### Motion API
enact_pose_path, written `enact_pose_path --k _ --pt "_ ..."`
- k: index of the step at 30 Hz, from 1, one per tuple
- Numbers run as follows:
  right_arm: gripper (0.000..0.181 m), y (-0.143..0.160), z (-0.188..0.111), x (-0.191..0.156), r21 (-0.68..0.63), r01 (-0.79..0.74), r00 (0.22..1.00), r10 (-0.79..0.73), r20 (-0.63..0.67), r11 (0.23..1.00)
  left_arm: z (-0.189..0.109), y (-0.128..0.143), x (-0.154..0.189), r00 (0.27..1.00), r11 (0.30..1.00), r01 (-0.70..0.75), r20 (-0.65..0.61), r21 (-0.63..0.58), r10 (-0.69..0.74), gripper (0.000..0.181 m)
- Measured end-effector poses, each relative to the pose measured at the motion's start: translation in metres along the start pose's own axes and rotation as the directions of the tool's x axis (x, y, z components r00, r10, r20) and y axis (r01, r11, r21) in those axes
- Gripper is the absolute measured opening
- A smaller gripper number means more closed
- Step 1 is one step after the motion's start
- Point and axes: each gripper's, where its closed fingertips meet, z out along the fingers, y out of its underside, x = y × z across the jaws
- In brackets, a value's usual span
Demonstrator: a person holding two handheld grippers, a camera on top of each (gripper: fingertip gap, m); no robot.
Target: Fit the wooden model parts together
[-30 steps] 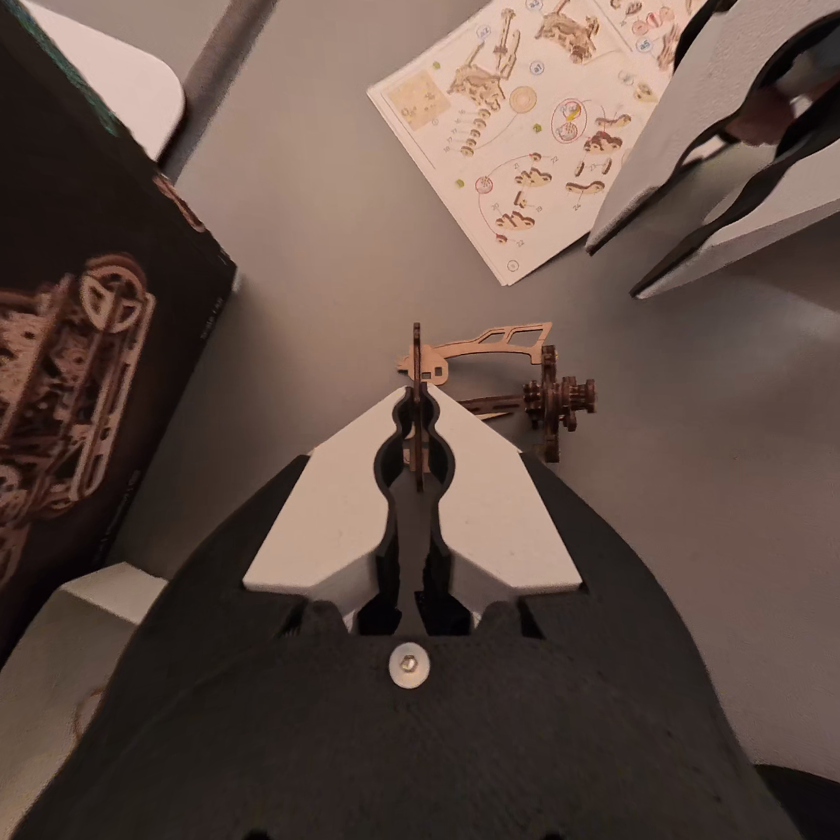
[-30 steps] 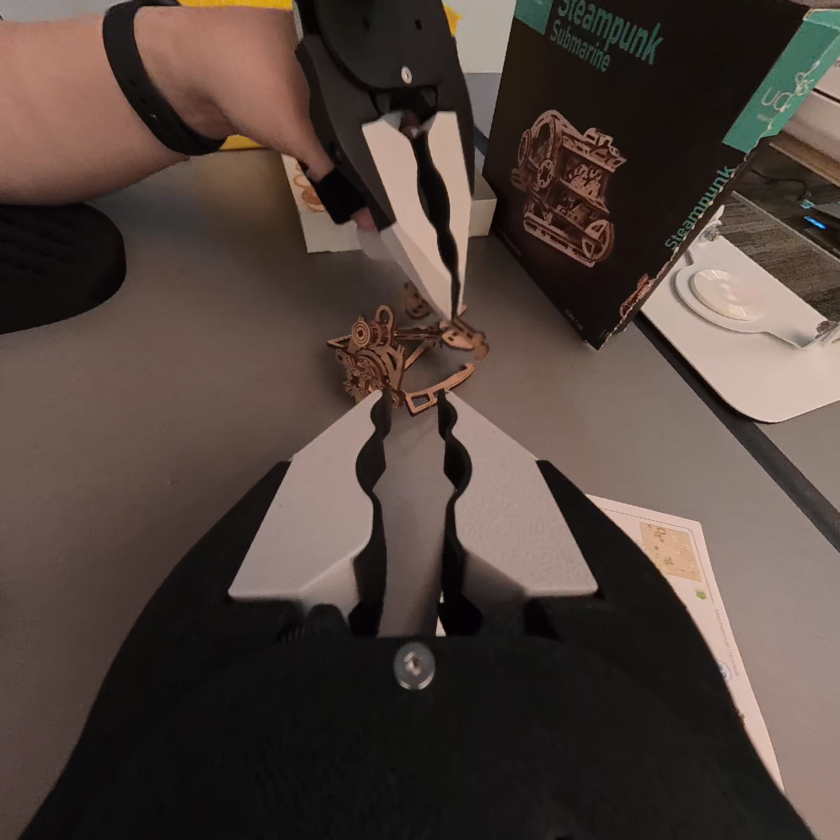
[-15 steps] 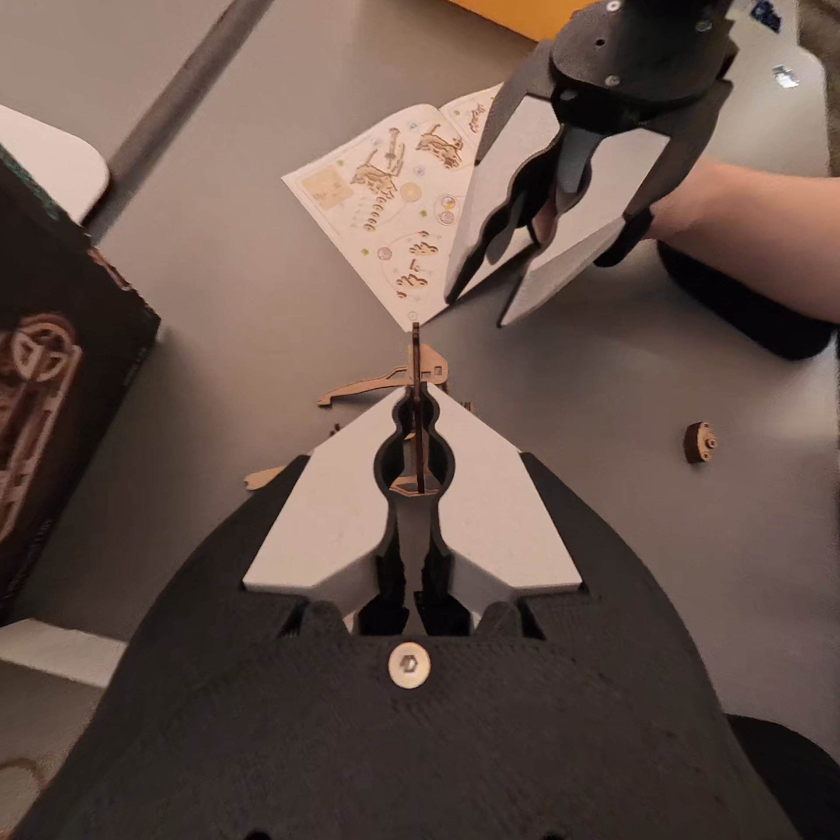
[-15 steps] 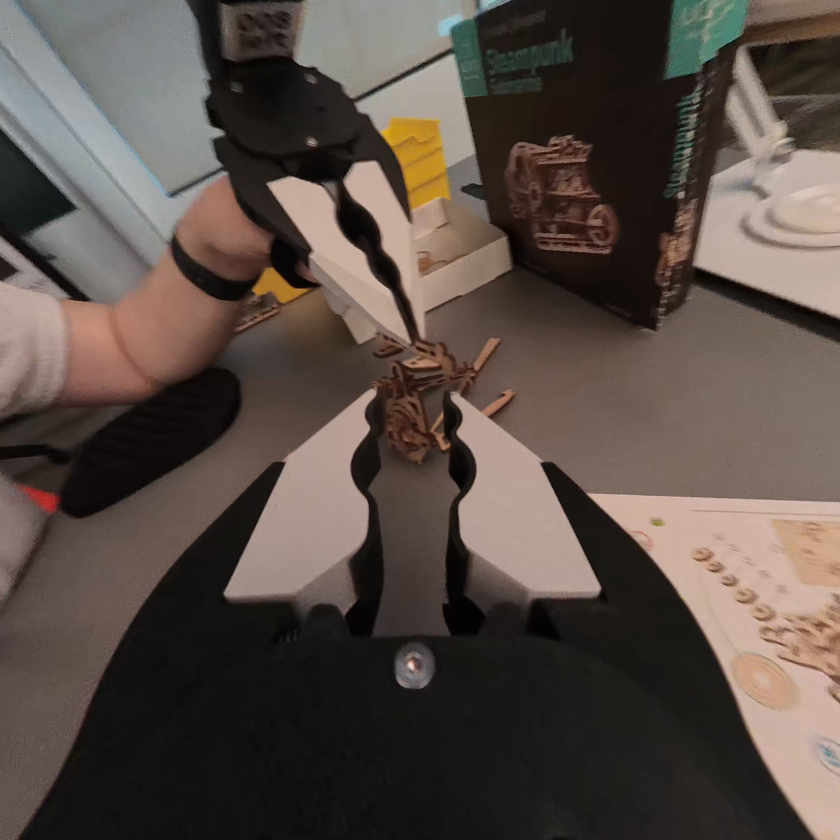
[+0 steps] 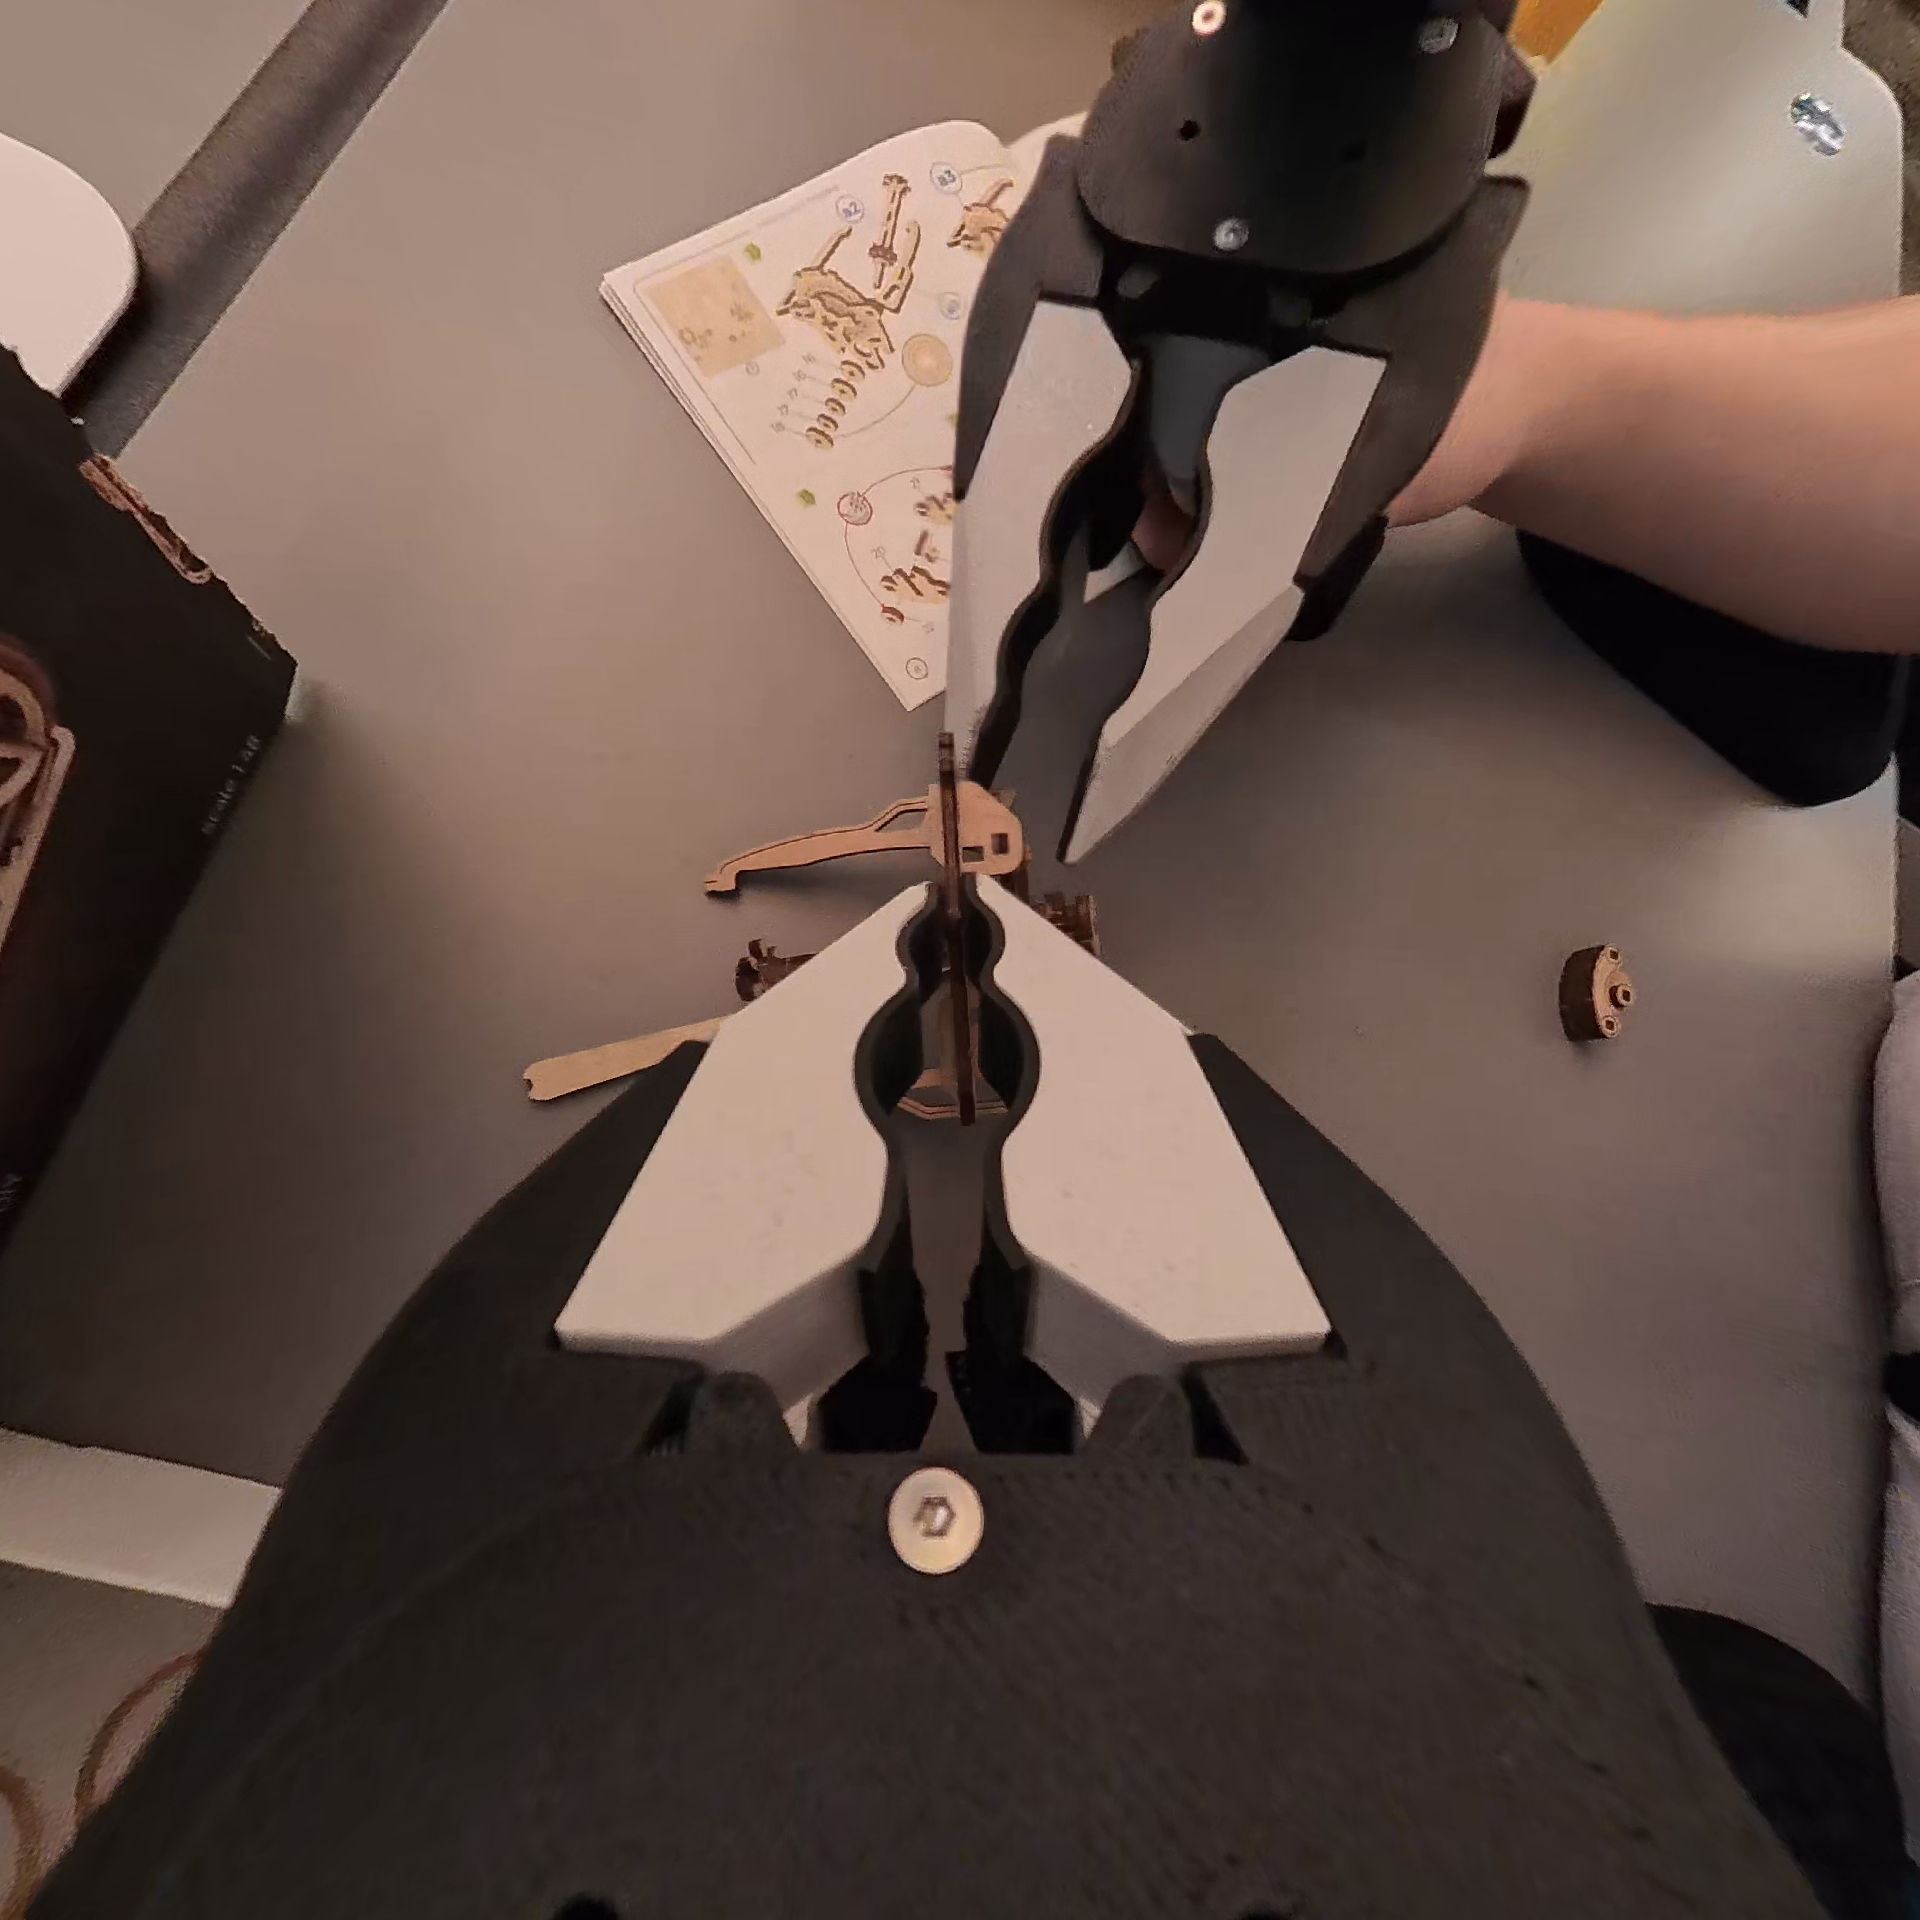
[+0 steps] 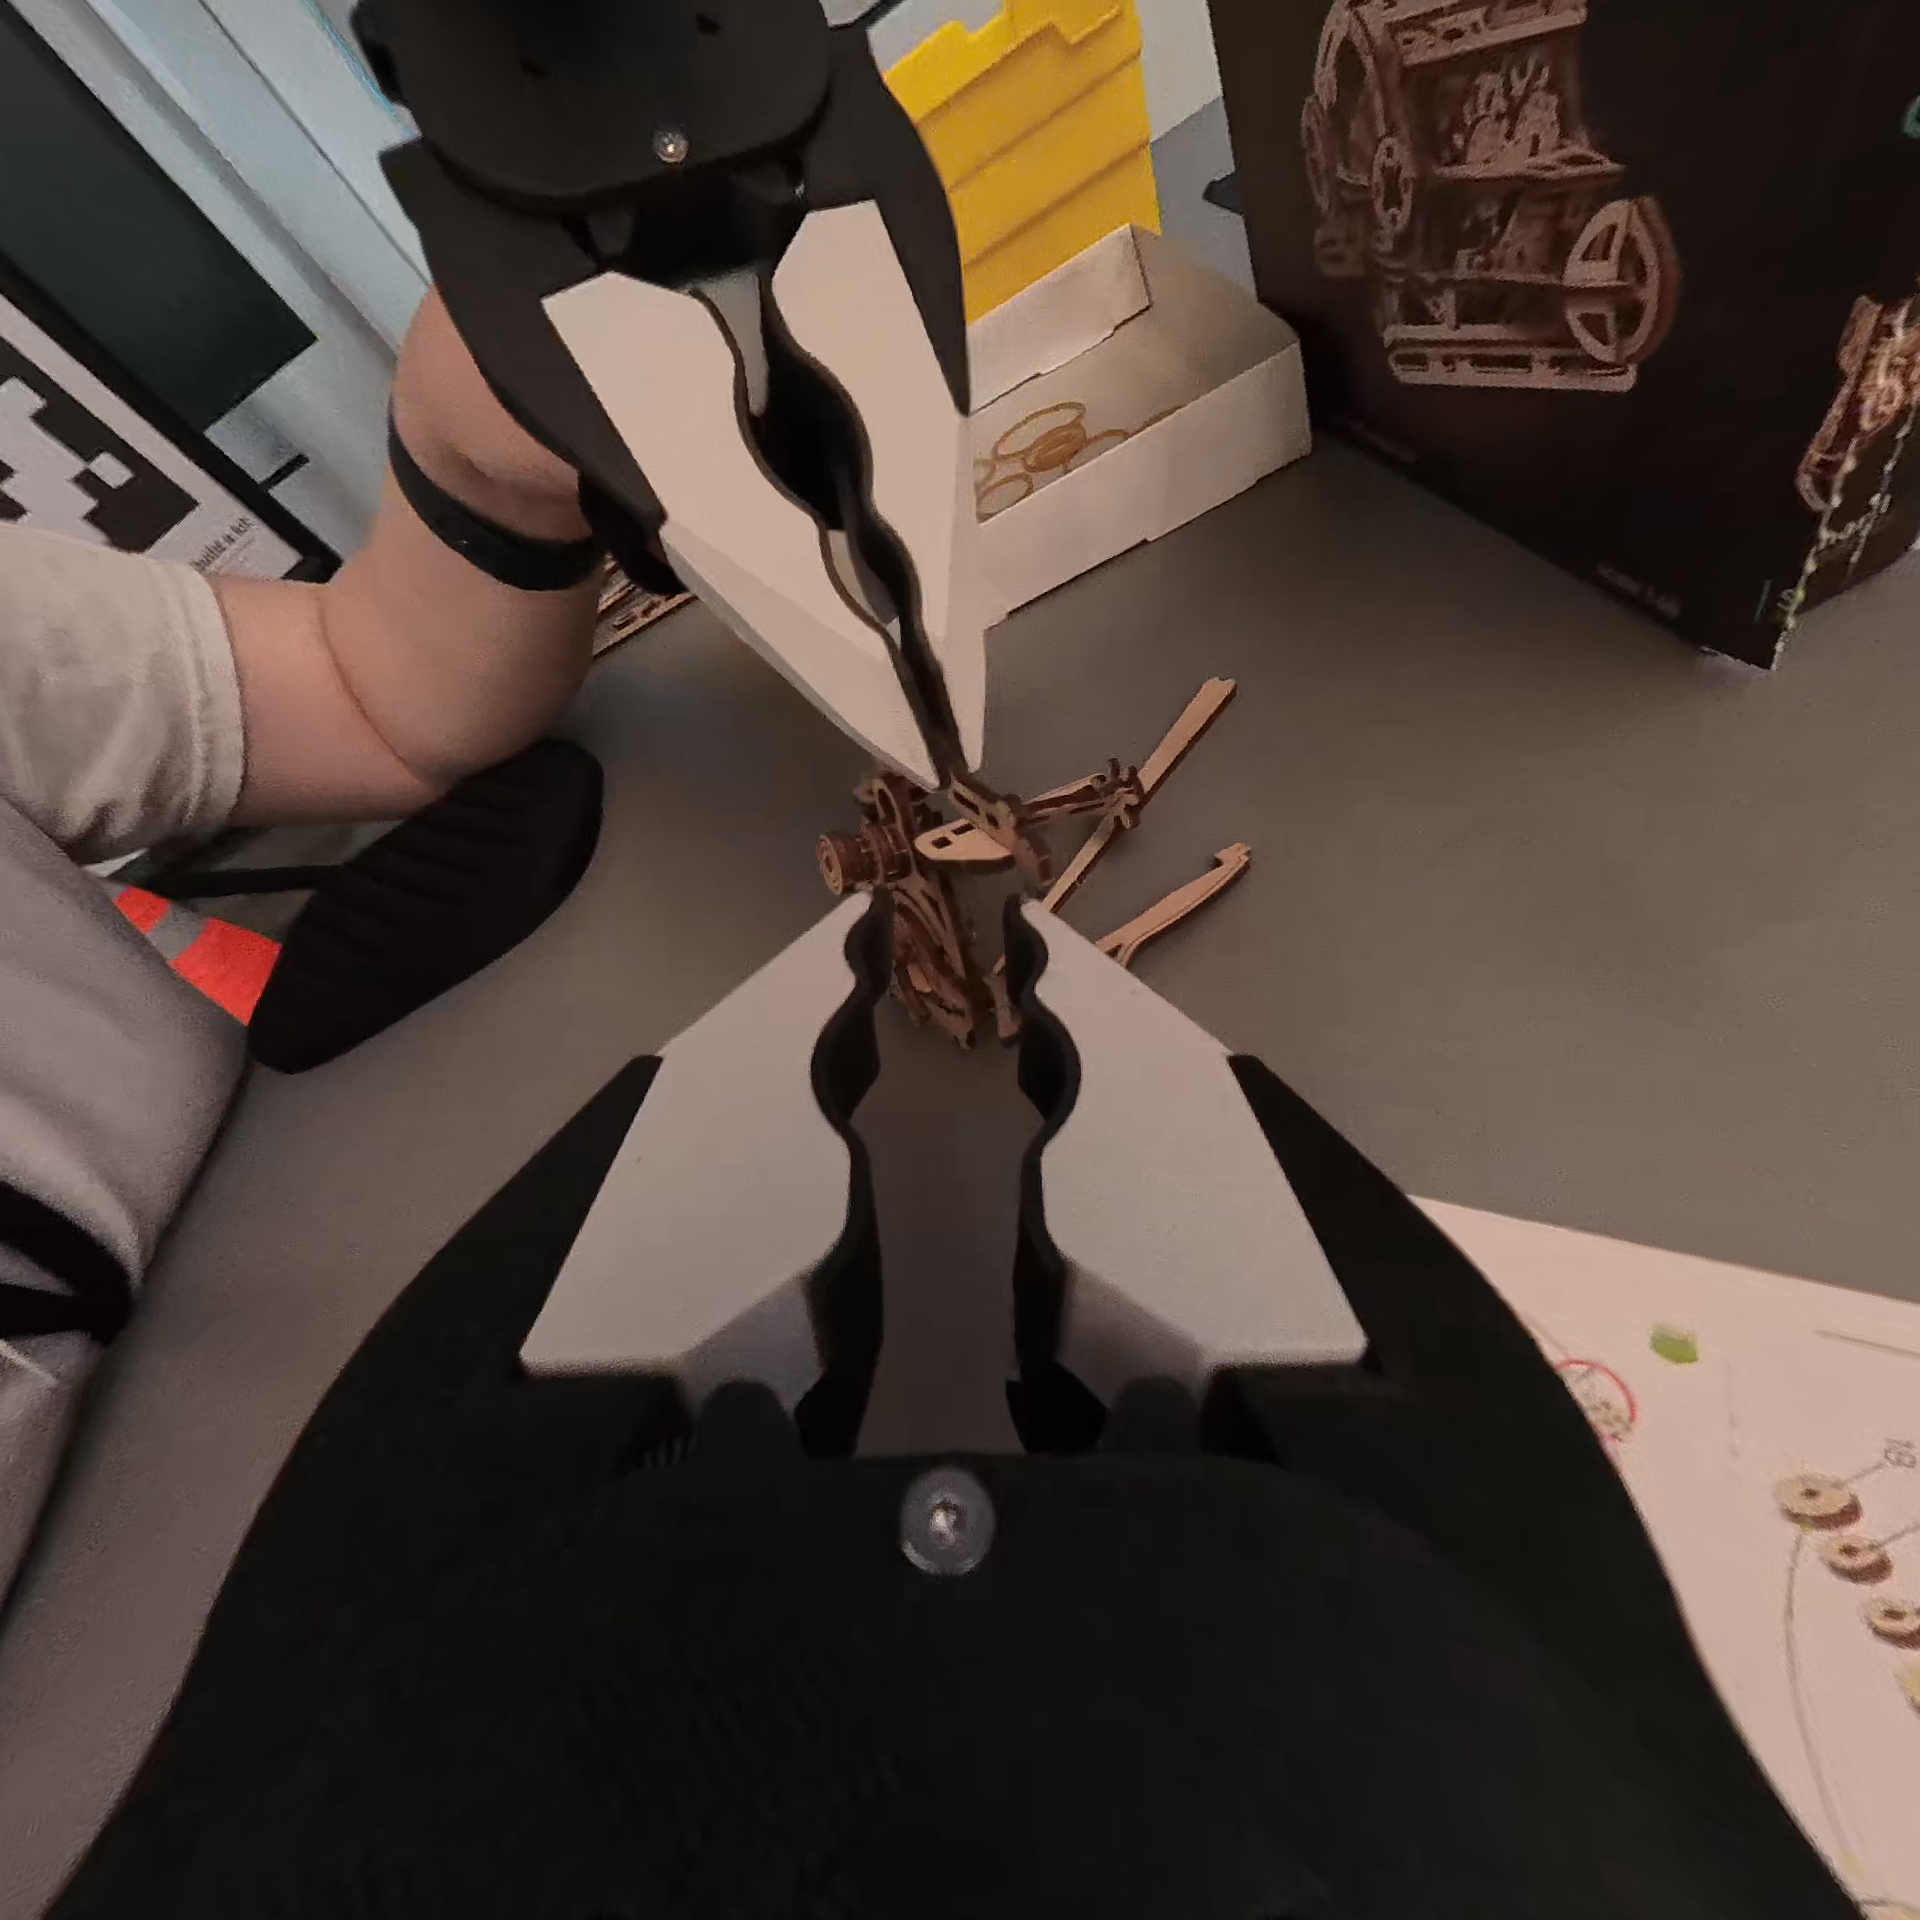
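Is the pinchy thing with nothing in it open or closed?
Open. In the right wrist view, the right gripper has a clear gap between its two white fingers, with the wooden gear assembly showing just beyond its tips, not gripped.

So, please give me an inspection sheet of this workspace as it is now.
Surface: grey table, no spills seen.
Job's things: wooden assembly with gears, gripped by one thin plate; loose flat wooden arms beside it; small wooden wheel apart.
Clutter: instruction sheet; dark kit box; white tray; yellow bin.
Grippers: left gripper jaws shut on the plate; right gripper jaws open, just short of the assembly.
Cables: nothing seen.
Surroundings: person's forearm; black pad.
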Motion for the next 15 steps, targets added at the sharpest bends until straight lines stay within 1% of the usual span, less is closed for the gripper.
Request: enact_pose_path --k 2,3,5,8,9,11,14,15 --pt "0.019 0.000 -0.002 -0.002 -0.025 0.083 0.996 -0.082 0.016 0.996 0.000 0.001 0.000 1.000 1.000 -0.005 0.010 -0.006 0.005 0.000" --pt "0.019 0.002 -0.003 0.000 -0.052 0.160 0.987 -0.160 -0.007 0.986 0.001 0.002 0.000 1.000 1.000 -0.002 0.009 -0.007 0.002 0.000" --pt "0.019 0.000 -0.007 0.001 -0.077 0.323 0.942 -0.328 -0.072 0.943 0.001 0.003 0.000 1.000 1.000 0.001 0.009 -0.008 -0.001 0.000" --pt "0.018 -0.004 -0.011 0.001 -0.170 0.540 0.815 -0.563 -0.141 0.824 0.002 0.004 0.002 1.000 1.000 0.008 -0.006 -0.011 -0.008 0.000" --pt "0.017 -0.005 -0.010 -0.004 -0.182 0.599 0.772 -0.623 -0.127 0.780 0.002 0.004 0.002 1.000 1.000 0.008 -0.008 -0.012 -0.008 0.000" --pt "0.017 -0.011 -0.006 -0.020 -0.150 0.710 0.683 -0.725 -0.089 0.688 0.002 0.004 0.003 1.000 1.000 0.010 -0.008 -0.013 -0.010 0.000" --pt "0.018 0.000 -0.001 -0.021 -0.226 0.784 0.582 -0.811 -0.052 0.578 0.003 0.005 0.006 1.000 1.000 0.012 -0.011 -0.021 -0.012 0.000" --pt "0.018 0.001 -0.001 -0.016 -0.257 0.792 0.555 -0.828 -0.072 0.553 0.003 0.005 0.007 1.000 1.000 0.010 -0.010 -0.024 -0.010 0.000"
